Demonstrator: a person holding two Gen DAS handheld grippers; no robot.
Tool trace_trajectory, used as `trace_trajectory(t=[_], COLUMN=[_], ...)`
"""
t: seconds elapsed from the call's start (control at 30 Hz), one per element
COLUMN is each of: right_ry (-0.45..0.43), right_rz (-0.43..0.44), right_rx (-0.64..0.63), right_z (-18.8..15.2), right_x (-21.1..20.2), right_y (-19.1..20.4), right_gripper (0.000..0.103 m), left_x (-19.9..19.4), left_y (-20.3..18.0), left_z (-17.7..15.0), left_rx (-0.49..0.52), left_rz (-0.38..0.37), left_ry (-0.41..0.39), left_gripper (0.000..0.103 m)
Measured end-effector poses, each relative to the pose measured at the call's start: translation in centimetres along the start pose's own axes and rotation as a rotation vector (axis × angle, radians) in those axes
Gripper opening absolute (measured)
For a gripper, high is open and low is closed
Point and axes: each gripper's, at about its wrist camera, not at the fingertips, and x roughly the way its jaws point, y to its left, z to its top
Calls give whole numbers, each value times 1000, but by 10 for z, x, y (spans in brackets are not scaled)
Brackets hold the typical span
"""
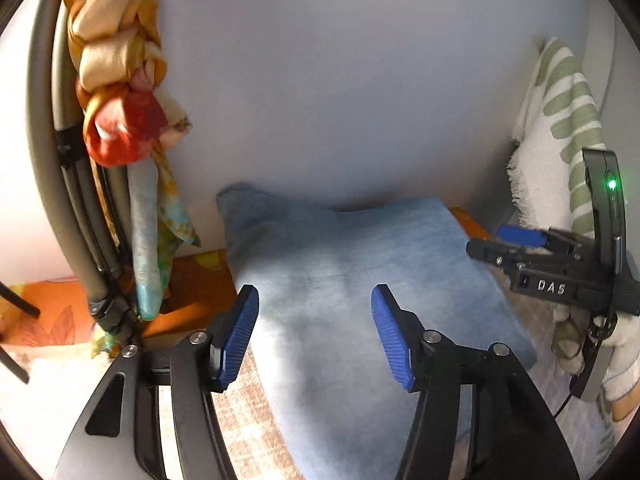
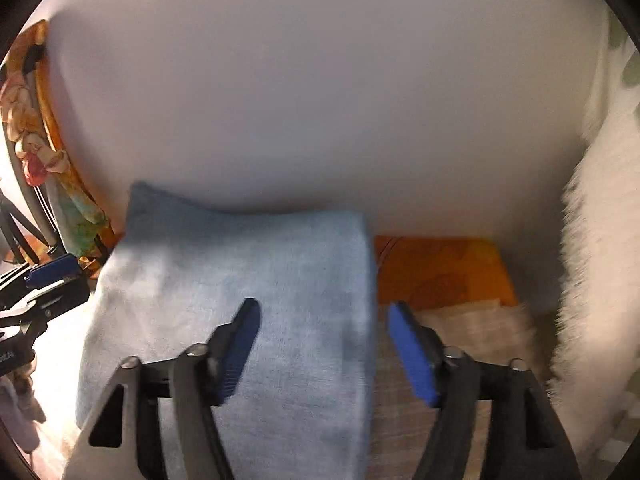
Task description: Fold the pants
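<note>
The light blue pants (image 1: 352, 280) lie folded into a thick rectangle on the table against the white wall; they also show in the right wrist view (image 2: 248, 292). My left gripper (image 1: 314, 334) is open and empty, hovering over the near part of the pants. My right gripper (image 2: 324, 346) is open and empty, straddling the right edge of the pants. The right gripper also shows at the right of the left wrist view (image 1: 520, 240). The left gripper shows at the left edge of the right wrist view (image 2: 52, 276).
A knotted orange and red scarf (image 1: 116, 92) hangs on a grey stand (image 1: 48, 184) at the left. A white towel with green stripes (image 1: 560, 120) hangs at the right. An orange patterned cloth (image 2: 440, 268) lies beside the pants.
</note>
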Motion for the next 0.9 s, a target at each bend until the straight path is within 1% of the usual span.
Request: trace_trajectory(t=[0.07,0.13,0.23,0.27,0.37,0.5,0.77,0.9], right_ry=[-24,-36,-59,-67,-76,-96,-140,-167], right_rz=[-30,-17,-2,4,5,7,35,49], right_rx=[-3,3,21,27,34,39,37,64], right_z=[1,-3,-11,-14,-21,-34,-61,-78], right_x=[-13,-27,-53,-62,-84,-115,-172,-203], right_y=[1,3,5,3,2,6,22,28], right_gripper=[79,80,84,84,84,85,85,86], left_x=[-10,-15,-31,-37,-59,-89,-157,-187], left_y=[2,3,-1,-3,-8,-15,-28,-36], left_z=[-3,1,2,2,-1,-7,-31,-45], left_rx=[-7,-14,-8,-10,-17,-1,36,42], left_rz=[-12,-23,-33,-37,-42,-41,-24,-20], left_ry=[1,1,-18,-24,-32,-47,-90,-111], left_gripper=[58,60,66,67,67,68,68,68])
